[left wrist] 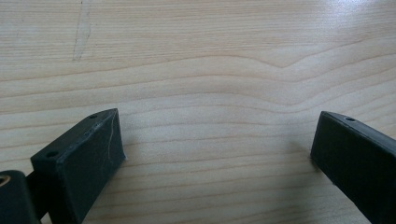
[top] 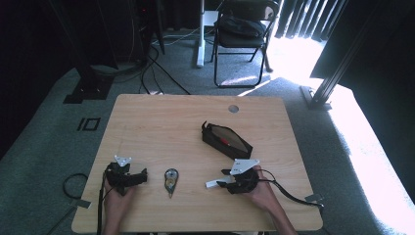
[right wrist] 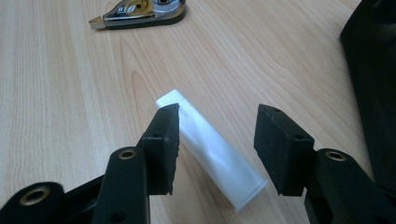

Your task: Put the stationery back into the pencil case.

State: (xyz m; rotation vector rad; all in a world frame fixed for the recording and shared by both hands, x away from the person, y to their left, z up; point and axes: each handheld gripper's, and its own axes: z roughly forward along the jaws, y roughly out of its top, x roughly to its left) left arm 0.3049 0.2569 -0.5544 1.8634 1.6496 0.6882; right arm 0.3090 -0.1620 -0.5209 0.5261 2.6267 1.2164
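A: In the right gripper view the white tube [right wrist: 212, 156] lies flat on the table [right wrist: 60, 93] between the right gripper [right wrist: 217, 149]'s spread jaws, one pad touching.

B: Correction tape [right wrist: 140, 11] upper left, black case [right wrist: 373, 88] at right edge; left gripper [left wrist: 215, 154] spread over bare wood.

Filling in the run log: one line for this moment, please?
right gripper: open, white tube between jaws on table | left gripper: open, empty | tape roller, pouch: untouched
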